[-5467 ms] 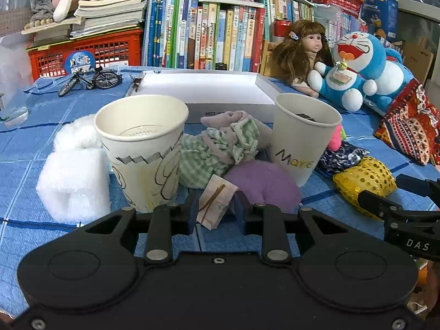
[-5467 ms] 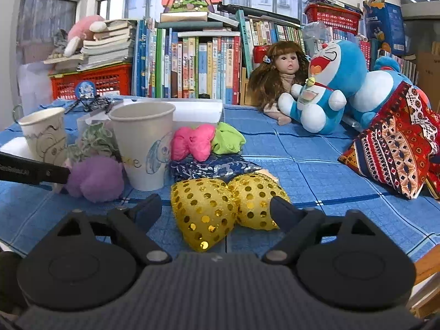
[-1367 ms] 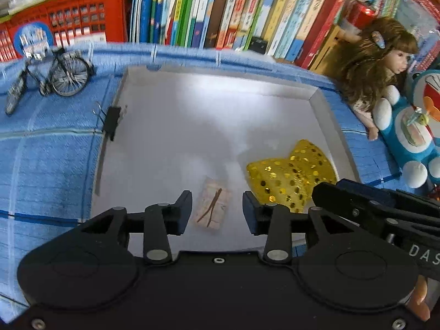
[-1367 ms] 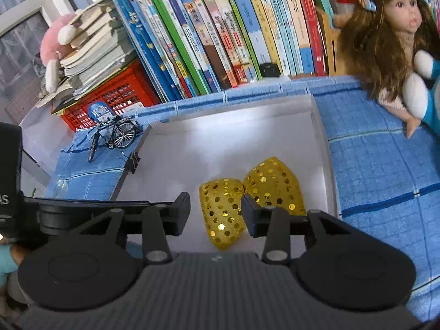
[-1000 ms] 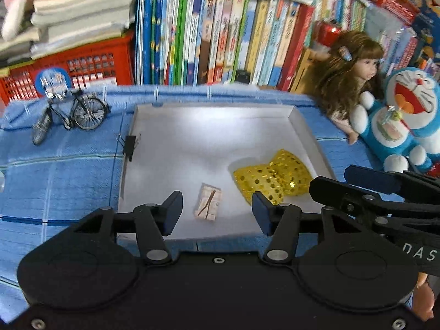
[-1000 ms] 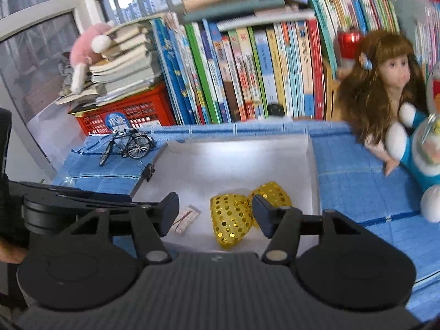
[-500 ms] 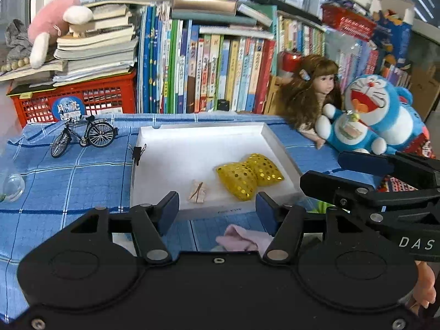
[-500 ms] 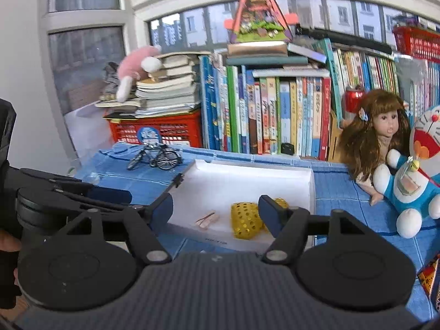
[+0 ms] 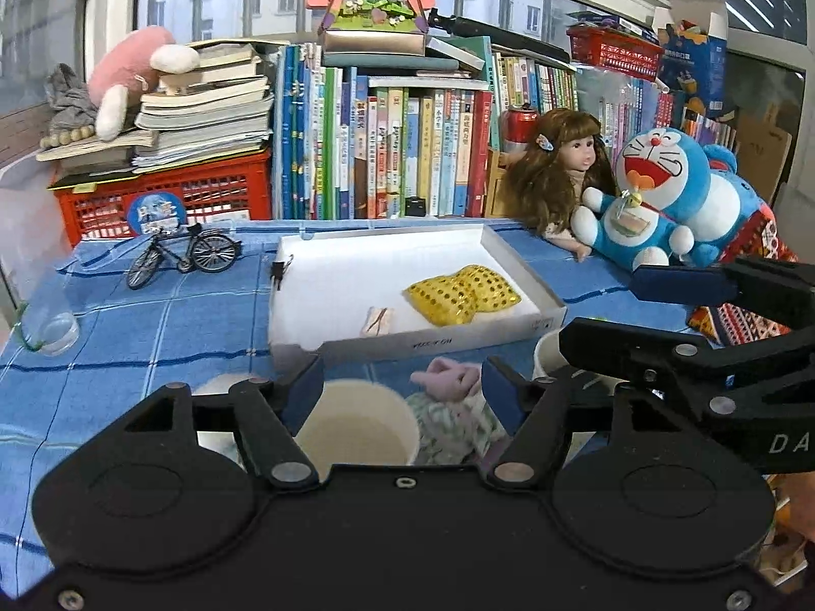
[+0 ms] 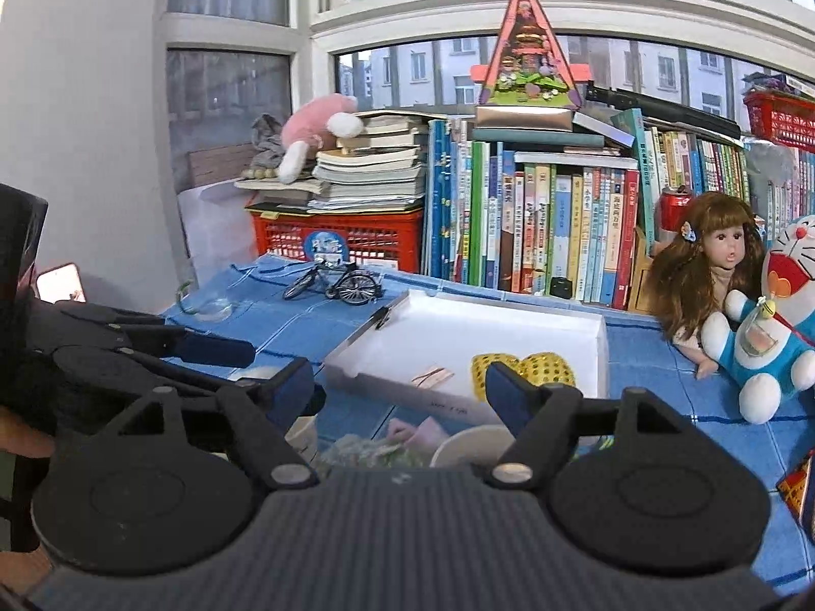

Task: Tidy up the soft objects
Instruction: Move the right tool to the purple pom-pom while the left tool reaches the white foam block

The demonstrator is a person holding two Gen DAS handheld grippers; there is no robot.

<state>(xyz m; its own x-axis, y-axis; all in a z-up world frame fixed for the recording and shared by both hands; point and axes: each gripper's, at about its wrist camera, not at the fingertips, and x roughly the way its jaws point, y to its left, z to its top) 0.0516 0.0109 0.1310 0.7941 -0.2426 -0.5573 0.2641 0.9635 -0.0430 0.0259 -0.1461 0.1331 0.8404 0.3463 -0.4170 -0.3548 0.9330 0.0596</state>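
The white tray (image 9: 524, 275) sits in the middle of the worktop (image 9: 153, 326), which has a blue checked cloth on it, and it looks like the place where the soft things get put. Two are in it: the yellow spotted bow (image 9: 461, 293) lies flat near the right wall, and the small tan pouch (image 9: 377, 320) lies just beside it, near the front wall. They do not touch. They rest loose on the tray floor, so nothing needs to hold them. The left hand-held gripper (image 9: 402, 387) is empty, its jaws are opening with nothing between them, and it hangs over the near edge of the worktop, above a paper cup (image 9: 356, 427). The right hand-held gripper (image 10: 400, 387) is empty too, its jaws are opening wide, and nothing is pinched in them. Both are let go and ready, I think, because more soft things wait close by. A pink and green cloth bundle (image 9: 453, 407) lies just in front of the tray, between the paper cup and a second cup (image 10: 471, 445). It is not in the tray yet, so it is likely next. It looks floppy, so a pinch in its thick middle may hold best. The doll (image 9: 560, 173) and the blue cat toy (image 9: 657, 193) sit behind the tray, well apart from both grippers.
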